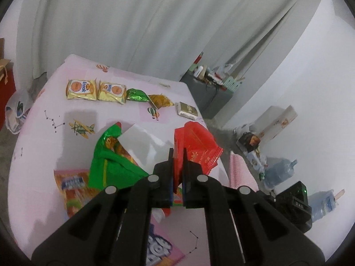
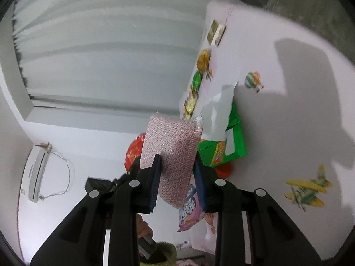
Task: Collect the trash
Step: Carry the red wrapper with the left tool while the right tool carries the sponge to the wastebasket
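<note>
My left gripper (image 1: 177, 153) is shut on a red foil wrapper (image 1: 197, 144), held above the pink tablecloth (image 1: 44, 146). My right gripper (image 2: 176, 158) is shut on a pink bubble-wrap pouch (image 2: 173, 153), lifted beside the table; its edge also shows in the left wrist view (image 1: 238, 168). On the cloth lie a green snack bag (image 1: 111, 164), a white paper (image 1: 142, 141), an orange wrapper (image 1: 73, 188) and a pink snack bag (image 1: 162, 250). Near the far edge lie two yellow packets (image 1: 82, 89), a small green wrapper (image 1: 136, 95), a golden wrapper (image 1: 158, 100) and a small box (image 1: 187, 110).
White curtains (image 1: 133, 22) hang behind the table. A grey cabinet (image 1: 210, 93) with clutter stands at the back right. Water bottles (image 1: 279, 173) and boxes lie on the floor along the right wall. A plastic bag (image 1: 16, 113) sits on the floor at left.
</note>
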Demonstrator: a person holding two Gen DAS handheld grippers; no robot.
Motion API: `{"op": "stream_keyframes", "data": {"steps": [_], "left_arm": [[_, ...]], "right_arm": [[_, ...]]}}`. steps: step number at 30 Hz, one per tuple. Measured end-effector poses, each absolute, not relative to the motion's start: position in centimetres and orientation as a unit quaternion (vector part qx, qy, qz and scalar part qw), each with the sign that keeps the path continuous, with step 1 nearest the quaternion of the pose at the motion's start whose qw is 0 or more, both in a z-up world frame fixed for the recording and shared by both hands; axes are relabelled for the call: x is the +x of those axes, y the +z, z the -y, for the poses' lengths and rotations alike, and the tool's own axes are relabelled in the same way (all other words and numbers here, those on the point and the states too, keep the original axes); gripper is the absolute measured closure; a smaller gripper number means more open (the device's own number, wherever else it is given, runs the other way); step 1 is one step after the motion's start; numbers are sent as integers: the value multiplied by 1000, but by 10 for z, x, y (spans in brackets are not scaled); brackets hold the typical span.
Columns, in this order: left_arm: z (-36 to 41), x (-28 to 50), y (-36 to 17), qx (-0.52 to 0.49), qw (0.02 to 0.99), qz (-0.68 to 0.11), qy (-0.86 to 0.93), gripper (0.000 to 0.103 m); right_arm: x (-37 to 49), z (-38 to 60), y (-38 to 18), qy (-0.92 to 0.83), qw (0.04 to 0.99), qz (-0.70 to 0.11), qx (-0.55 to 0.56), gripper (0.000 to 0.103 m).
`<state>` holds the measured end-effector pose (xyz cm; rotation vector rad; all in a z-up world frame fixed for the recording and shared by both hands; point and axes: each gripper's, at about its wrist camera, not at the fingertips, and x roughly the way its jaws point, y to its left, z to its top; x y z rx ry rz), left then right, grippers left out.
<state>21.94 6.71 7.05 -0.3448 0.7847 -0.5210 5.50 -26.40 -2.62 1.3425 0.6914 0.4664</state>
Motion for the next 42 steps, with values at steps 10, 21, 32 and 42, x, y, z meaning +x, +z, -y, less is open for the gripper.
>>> {"op": "stream_keyframes", "data": {"steps": [10, 21, 32, 42], "left_arm": [[-26, 170, 66, -116, 898, -346, -245, 100], [20, 147, 58, -74, 898, -349, -258, 100], [79, 135, 49, -32, 887, -356, -293, 100], [148, 124, 35, 7, 866, -369, -336, 100]], "right_arm": [[4, 300, -41, 176, 707, -272, 628, 75], [-30, 331, -36, 159, 720, -230, 635, 75], [-57, 371, -48, 132, 713, -193, 661, 75], [-88, 409, -63, 92, 710, -159, 680, 75]]}}
